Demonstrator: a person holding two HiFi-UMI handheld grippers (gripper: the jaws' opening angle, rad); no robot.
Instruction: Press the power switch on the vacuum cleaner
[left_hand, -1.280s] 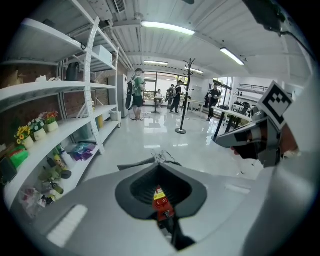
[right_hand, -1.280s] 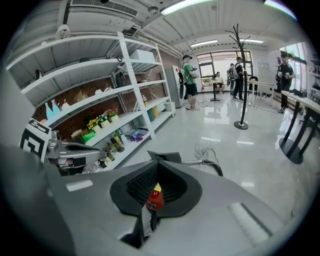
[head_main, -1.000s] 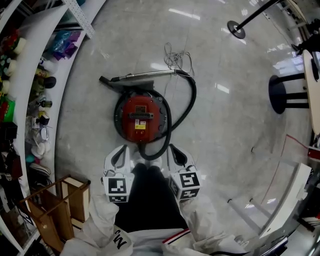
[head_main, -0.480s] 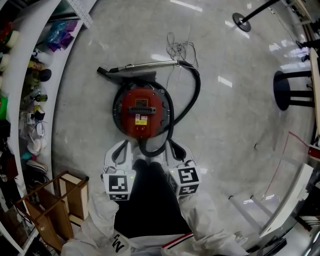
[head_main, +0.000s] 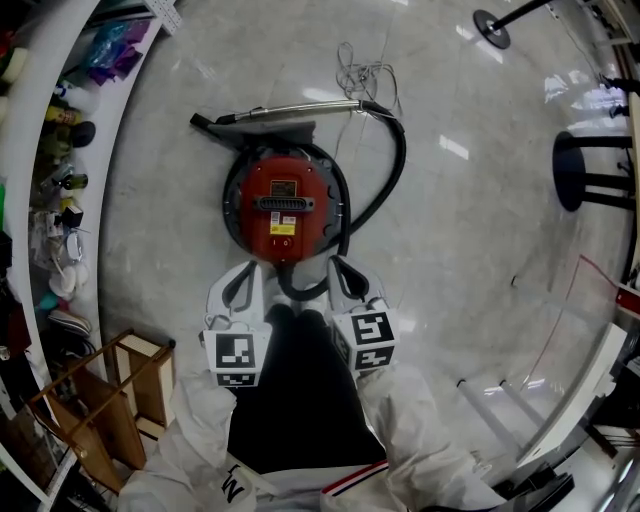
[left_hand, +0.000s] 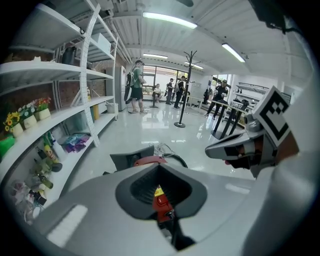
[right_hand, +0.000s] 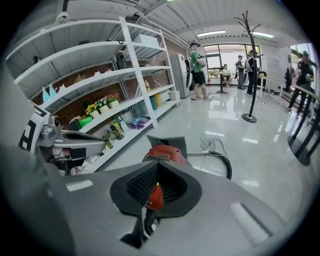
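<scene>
The vacuum cleaner (head_main: 285, 205) is sitting on the pale floor (head_main: 470, 250) straight ahead of us, its red round top facing up, with a dark grille and a yellow label on it. We are not making out the power switch itself in any view. The hose (head_main: 385, 170) is looping off its near side and round its right, joining the wand (head_main: 290, 110) lying across the far side, where loose cord (head_main: 365, 75) is bunched.

We are holding the left gripper (head_main: 246, 278) and right gripper (head_main: 340, 275) just beside the canister's near edge, one either side of the hose. Both are clenched on nothing; the red body is showing through the hollow of each pair of pads.

We judge this the approach, with the press not yet made. Next we are needing to find the switch on the top, then bring one closed tip down onto it.

Shelving (head_main: 25, 200) is crowding the left and a wooden crate (head_main: 130, 400) the near left. A stool base (head_main: 570, 170) is standing well apart on the right, so the right side is offering open room.
</scene>
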